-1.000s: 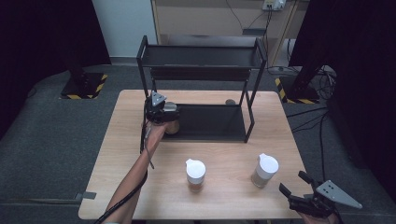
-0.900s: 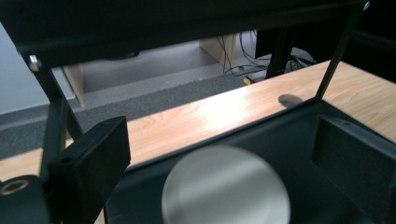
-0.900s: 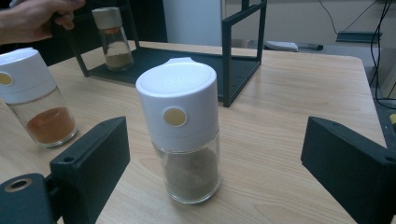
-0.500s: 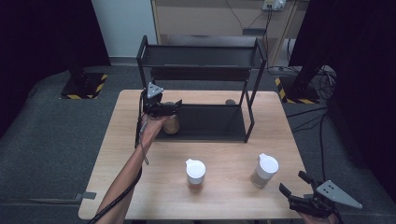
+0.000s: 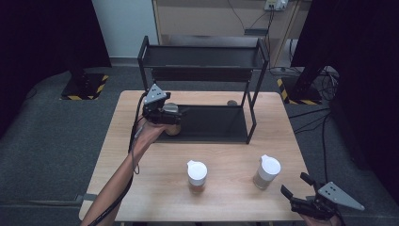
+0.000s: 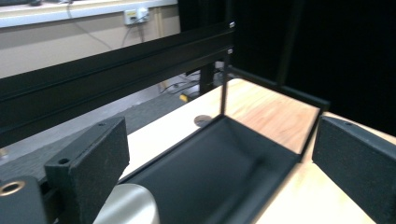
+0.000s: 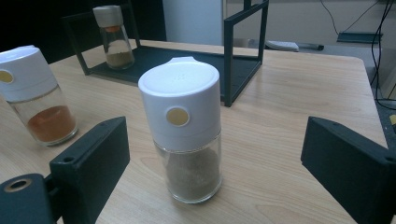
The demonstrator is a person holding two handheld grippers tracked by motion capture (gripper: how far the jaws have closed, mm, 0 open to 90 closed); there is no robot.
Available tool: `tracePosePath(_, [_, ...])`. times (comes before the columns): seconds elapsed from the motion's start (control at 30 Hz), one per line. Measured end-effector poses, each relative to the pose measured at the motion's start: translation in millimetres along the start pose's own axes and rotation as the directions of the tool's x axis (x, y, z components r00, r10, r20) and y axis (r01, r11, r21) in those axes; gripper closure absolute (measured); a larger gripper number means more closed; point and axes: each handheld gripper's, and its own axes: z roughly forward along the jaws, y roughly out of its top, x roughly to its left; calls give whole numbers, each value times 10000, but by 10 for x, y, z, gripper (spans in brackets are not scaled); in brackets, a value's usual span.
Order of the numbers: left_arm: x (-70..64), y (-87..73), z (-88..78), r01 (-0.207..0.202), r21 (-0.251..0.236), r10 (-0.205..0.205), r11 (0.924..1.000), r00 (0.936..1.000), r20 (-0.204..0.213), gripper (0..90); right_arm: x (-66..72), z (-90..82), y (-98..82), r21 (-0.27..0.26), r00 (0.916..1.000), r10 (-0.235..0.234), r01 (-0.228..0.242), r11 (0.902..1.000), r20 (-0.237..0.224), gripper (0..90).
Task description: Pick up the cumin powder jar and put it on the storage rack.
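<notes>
Glass spice jar [image 7: 113,36], grey cap, brown powder, upright

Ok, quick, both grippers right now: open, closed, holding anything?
Left gripper: open, holding nothing, over a spice jar on the rack's bottom shelf.
Right gripper: open, empty, facing the white-capped jar.

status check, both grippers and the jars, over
Left gripper open over the spice jar on the rack's lower shelf. Right gripper open, facing nearest white-lidded jar. Nothing between.
</notes>
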Motion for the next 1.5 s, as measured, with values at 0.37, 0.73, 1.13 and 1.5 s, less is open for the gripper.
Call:
tracePosePath(0.37, [-60, -104, -353, -178, -155, 188, 9997, 9979, 613, 32, 5, 7, 5, 30, 10000, -29, 29, 10000, 0, 80])
tracePosePath(0.73, [-234, -300, -724, -429, 4, 429, 9991, 9990, 144, 33, 10, 12, 9, 61, 10000, -54, 54, 10000, 14, 80])
tracePosePath(1.13, [-388, -756, -1172, 89, -456, -119, 9989, 9977, -661, 36, 16, 16, 14, 87, 10000, -59, 59, 9999, 24, 80])
tracePosePath(1.5, [-576, -1172, -1474, 212, -364, -265, 9991, 9877, -1544, 37, 21, 19, 17, 110, 9999, -116, 116, 9999, 35, 79])
